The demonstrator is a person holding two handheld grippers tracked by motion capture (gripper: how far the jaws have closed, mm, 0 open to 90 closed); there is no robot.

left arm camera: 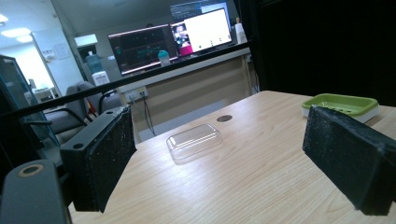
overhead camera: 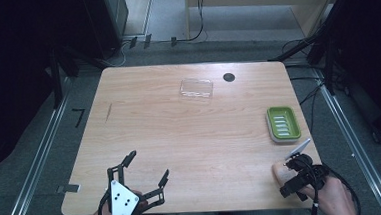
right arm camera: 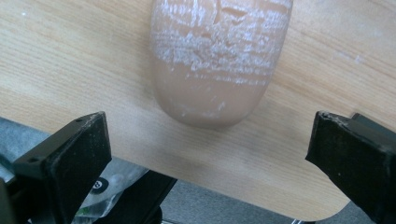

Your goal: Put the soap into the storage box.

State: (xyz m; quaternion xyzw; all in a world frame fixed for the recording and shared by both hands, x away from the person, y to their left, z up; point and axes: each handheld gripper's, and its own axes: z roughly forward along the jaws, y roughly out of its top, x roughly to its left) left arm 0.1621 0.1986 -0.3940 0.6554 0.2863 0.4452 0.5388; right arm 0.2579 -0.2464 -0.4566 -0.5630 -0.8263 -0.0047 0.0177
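A tan bar of soap (overhead camera: 280,171) with a white, scuffed face (right arm camera: 219,60) lies on the wooden table near its front right edge. My right gripper (overhead camera: 293,175) hovers over it, open, one jaw on each side of the bar's end (right arm camera: 210,136) and not touching it. A green soap dish (overhead camera: 283,124) sits at the right edge, also seen far right (left arm camera: 341,103). A clear plastic lid (overhead camera: 196,88) lies toward the back middle (left arm camera: 194,140). My left gripper (overhead camera: 148,165) stands open and empty at the front left, its jaws wide apart (left arm camera: 219,158).
A small black round disc (overhead camera: 228,77) is set in the table behind the lid. The table's front edge (right arm camera: 261,186) runs just below the soap, with floor beyond it. Monitors and chairs stand past the far edge in the left gripper view.
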